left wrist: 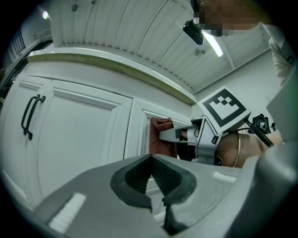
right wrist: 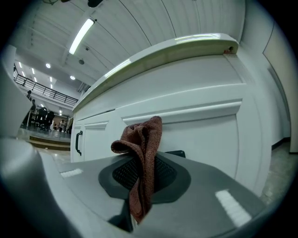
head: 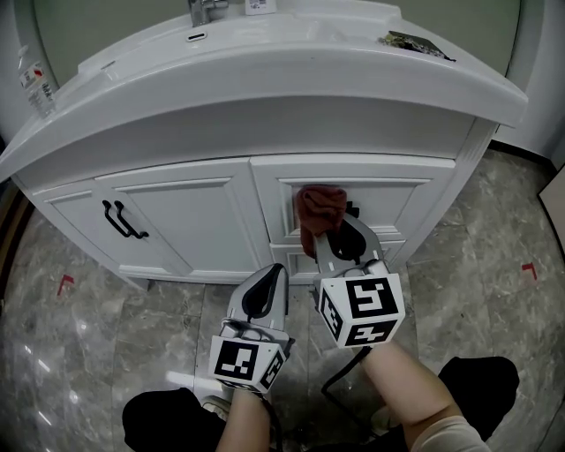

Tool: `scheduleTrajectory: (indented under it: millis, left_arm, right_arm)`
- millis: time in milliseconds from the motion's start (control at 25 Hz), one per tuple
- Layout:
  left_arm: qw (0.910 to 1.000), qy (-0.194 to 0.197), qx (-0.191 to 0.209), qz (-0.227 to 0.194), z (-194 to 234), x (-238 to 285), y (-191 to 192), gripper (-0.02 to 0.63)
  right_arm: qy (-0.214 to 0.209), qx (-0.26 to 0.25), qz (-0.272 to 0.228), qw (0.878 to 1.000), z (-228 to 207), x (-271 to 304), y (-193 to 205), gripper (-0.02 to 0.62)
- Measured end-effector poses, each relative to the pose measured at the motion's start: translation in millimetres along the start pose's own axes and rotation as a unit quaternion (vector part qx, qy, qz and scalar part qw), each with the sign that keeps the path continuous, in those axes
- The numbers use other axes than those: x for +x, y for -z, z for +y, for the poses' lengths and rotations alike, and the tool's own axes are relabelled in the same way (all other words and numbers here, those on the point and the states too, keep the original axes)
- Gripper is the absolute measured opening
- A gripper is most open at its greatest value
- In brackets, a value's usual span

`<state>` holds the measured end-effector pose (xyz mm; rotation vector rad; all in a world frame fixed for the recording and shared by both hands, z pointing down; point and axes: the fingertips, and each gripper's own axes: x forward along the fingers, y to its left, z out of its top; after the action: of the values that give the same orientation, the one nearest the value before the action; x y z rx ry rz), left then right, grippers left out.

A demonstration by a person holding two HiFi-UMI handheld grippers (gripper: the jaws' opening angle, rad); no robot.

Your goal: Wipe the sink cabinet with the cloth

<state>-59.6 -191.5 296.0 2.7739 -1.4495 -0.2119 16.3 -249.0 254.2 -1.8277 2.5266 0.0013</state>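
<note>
**Barely under way: cloth at the top right drawer, most of the cabinet left to do**

Nearest, the left gripper [head: 274, 268] hangs low in front of the cabinet. Its jaws are closed on each other with nothing between them, and it takes no part in the wiping.

Just beyond it, the right gripper [head: 339, 240] is clamped on the reddish-brown cloth [head: 320, 207]. One fold is pinched between the jaws and the rest bunches above the tips.

The cloth is held up at the top right drawer front [head: 402, 199] of the sink cabinet [head: 177, 216]. It appears to press against the panel, though no view shows the contact clearly enough to be sure.

The white paint shows no streak or damp mark, so I cannot tell which parts have been wiped. Judging from where the cloth sits, the work is at one drawer only. The left doors with their black handles [head: 124, 221], the lower drawer and the frame look yet to be covered.

Farther up is the countertop [head: 291, 79], with a tap [head: 205, 9] at the back.
</note>
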Motion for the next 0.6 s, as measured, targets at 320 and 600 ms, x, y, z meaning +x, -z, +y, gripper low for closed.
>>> scheduleTrajectory:
  millis: [320,600]
  left_arm:
    - [0.9998,0.018,0.005,0.006,-17.6,7.0,5.2,0.000]
    - [0.9992,0.035,0.011,0.017,-36.1,12.7,9.8,0.000]
  right_arm:
    - [0.023,-0.018,-0.013,0.999,-23.4,-28.9,-9.1,0.078]
    - [0.046,0.019,-0.033,0.998,-64.5,-47.0,-16.0,0.078]
